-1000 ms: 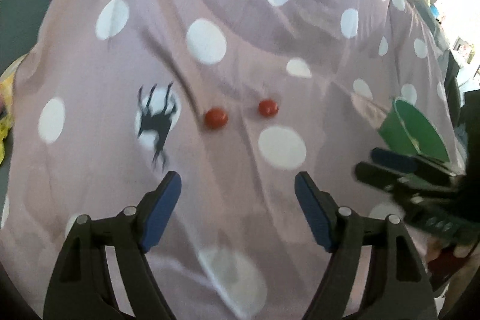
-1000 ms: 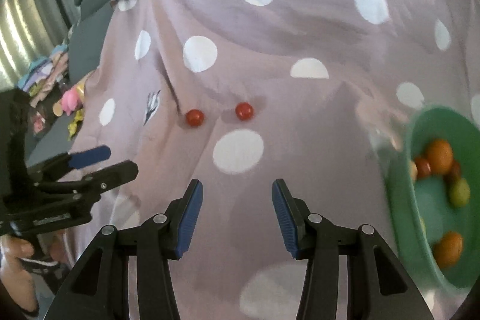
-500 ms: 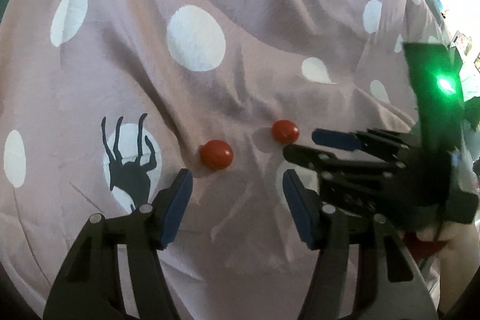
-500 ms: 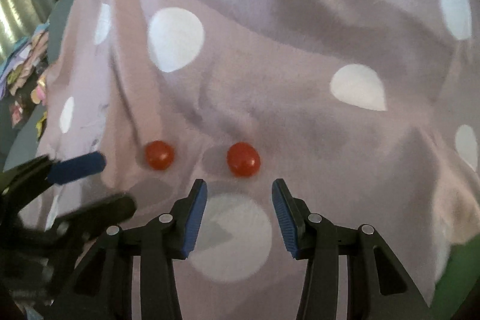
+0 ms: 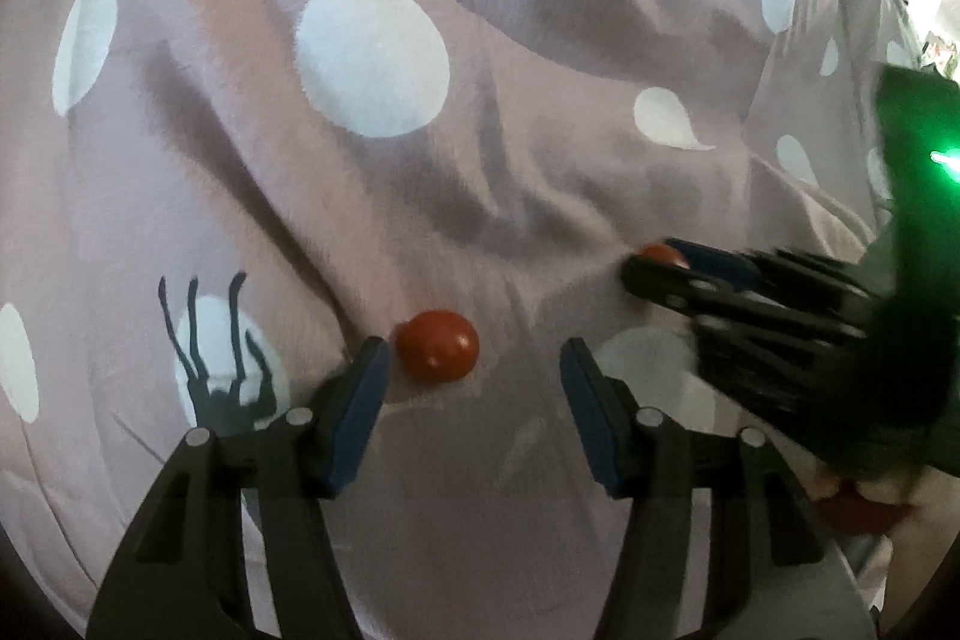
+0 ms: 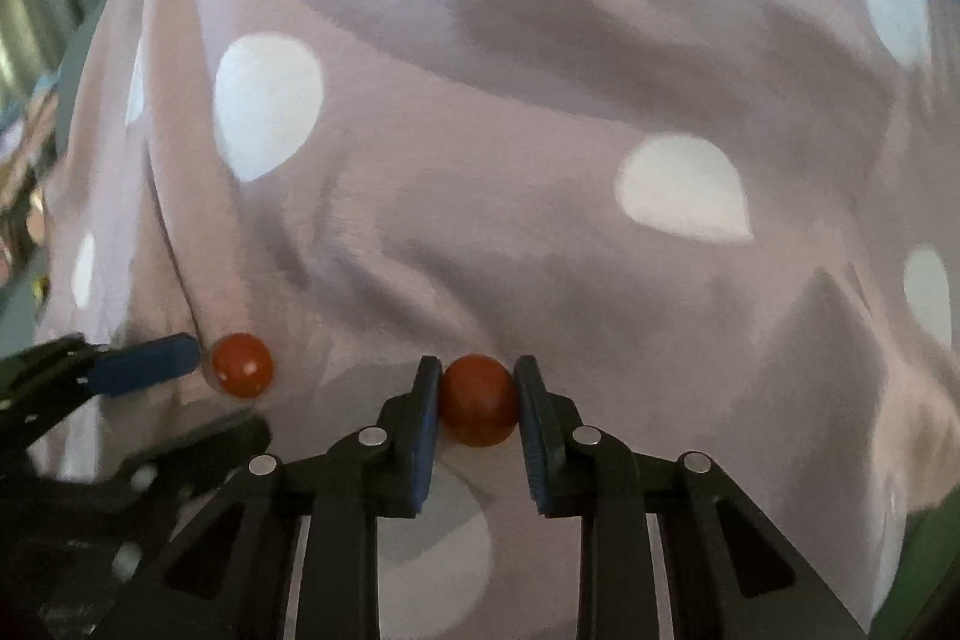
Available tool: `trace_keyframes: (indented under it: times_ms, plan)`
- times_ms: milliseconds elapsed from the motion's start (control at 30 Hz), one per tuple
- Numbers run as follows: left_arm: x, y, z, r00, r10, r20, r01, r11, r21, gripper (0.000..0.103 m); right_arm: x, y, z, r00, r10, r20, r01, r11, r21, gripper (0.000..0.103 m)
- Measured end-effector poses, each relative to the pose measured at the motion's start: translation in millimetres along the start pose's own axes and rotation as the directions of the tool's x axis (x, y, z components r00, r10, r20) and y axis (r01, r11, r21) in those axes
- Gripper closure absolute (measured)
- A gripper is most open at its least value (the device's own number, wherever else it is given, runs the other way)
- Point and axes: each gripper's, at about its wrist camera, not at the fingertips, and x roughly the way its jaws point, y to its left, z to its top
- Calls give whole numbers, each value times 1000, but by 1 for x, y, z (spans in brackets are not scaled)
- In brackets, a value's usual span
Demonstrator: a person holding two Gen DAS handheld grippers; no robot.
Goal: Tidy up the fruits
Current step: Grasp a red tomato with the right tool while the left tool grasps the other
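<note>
Rumpled mauve bedding (image 5: 540, 196) with large white dots and a dark spindly printed figure (image 5: 216, 358) carries everything, a soft quilt or blanket thrown over something padded, full of folds and hollows; none of its edges or corners shows near the fruit, so the two pieces sit somewhere in its creased middle. Beyond the cloth only slivers of a cluttered room show, grey upholstery and blurred coloured oddments at the left rim of the right wrist view, too vague to name. Next in size come the tools: the right gripper (image 6: 477, 394) has its blue pads narrowed onto a small red fruit (image 6: 478, 399), one pad against each side, though the fruit seems still to rest on the cloth. The left gripper (image 5: 474, 376) stands wide, its left pad just beside the second red fruit (image 5: 438, 345) and its right pad well apart from it. The risks come mostly from the surface, I judge: the cloth gives underfoot, so pressing down could tip either fruit into a crease or pinch fabric between the pads. Off-centre as it is, the left fruit may be nudged away by the near pad on closing. Both fruits look smooth and round, so a squeeze could squirt one out, or bruise it if too hard.
</note>
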Motion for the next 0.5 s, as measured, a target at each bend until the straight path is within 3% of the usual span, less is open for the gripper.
trace_keyframes:
  times_ms: [133,267,500]
  plan:
    - [12,-3,3,999,40,-30,-39,998,47,59,-25,-16,-8,997,67,30,-69,995,70,77]
    - [21,-6,3,998,52,-38,-48,993,105,62,-52,-19,-9,990,116,84,-122,990,77,77]
    - [27,4,5,998,31,-46,-28,997,69,75,-62,-25,-11,980,156,121,-168,981,94,77]
